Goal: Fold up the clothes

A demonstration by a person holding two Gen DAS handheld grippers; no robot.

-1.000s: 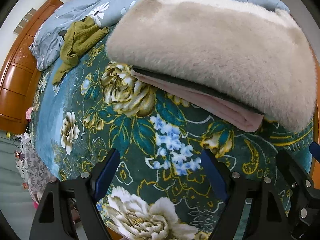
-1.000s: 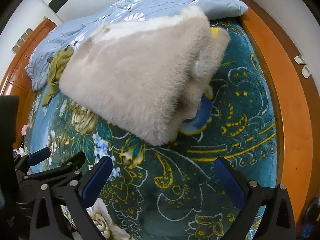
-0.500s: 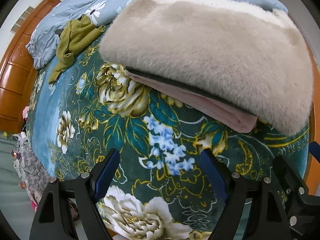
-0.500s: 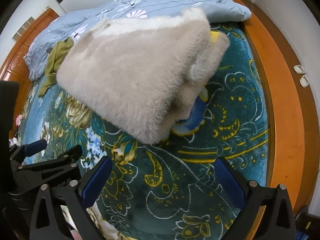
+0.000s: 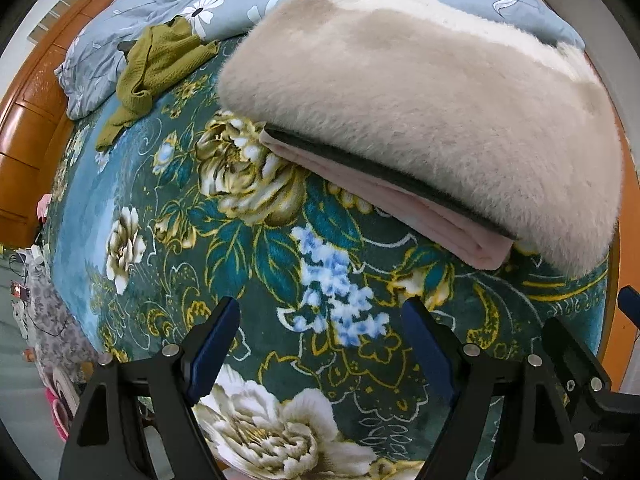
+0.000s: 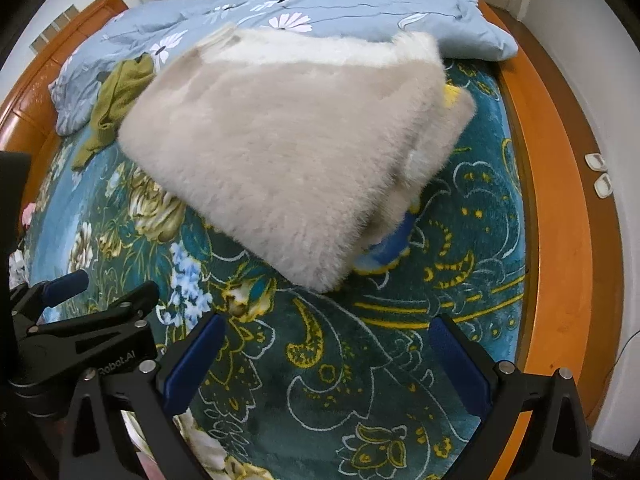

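A folded fluffy beige garment lies on top of a folded pink garment with a dark layer between them, on the floral bed cover. The beige garment also shows in the right wrist view. An olive green garment lies crumpled at the far left; it also shows in the right wrist view. My left gripper is open and empty, above the cover in front of the stack. My right gripper is open and empty, to the right of the left one.
A light blue flowered quilt is bunched at the head of the bed. The wooden bed frame runs along the right side, the headboard at the left. A blue and yellow item peeks from under the stack.
Both grippers have drawn back and lifted slightly from the stack, so more of the bed shows. The clothes have not moved.
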